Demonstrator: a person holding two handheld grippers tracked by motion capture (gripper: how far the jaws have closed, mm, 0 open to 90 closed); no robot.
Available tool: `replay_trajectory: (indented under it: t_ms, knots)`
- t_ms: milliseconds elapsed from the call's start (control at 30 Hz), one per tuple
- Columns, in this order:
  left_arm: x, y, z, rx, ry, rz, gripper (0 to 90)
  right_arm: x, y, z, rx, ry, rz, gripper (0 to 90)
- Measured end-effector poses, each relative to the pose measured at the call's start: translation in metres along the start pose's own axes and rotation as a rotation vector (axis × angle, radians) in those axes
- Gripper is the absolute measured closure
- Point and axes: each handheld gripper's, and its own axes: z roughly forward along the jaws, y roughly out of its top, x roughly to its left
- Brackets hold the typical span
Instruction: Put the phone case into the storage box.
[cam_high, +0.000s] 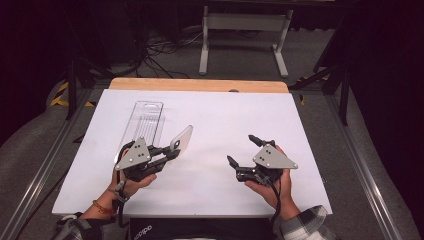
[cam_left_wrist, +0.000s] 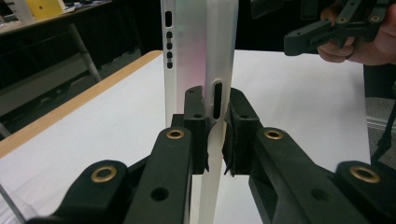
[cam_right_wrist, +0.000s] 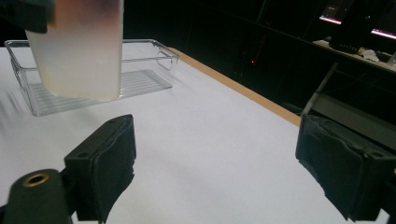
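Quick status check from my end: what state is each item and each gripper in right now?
Translucent frosted phone case: clamped by its edge, lifted off the table, tilted.
Clear plastic rectangular tray: upright on the white table, empty.
Left gripper: shut on the case.
Right gripper: open, jaws wide apart, holding nothing.

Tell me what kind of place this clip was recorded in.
Probably a lab or studio set up for recording, not a home. A white-covered table sits inside a metal rail frame, dark curtains hang around it, loose cables run over grey carpet, and hazard tape marks the floor.
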Motion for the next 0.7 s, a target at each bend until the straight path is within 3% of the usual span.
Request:
replay_trajectory:
  t_ms: [100, 300, 700]
  knots:
    - [0.001, 0.001, -0.003, 0.003, 0.010, 0.019, 81.9, 0.001, -0.006, 0.002, 0.027, -0.024, -0.023, 13.2]
    - [0.008, 0.002, -0.011, -0.017, 0.028, 0.002, 81.9, -0.002, -0.015, 0.003, 0.029, -0.016, 0.007, 13.4]
    - [0.021, 0.005, -0.030, -0.043, 0.066, -0.013, 81.9, -0.001, -0.018, 0.006, 0.026, -0.023, -0.015, 13.9]
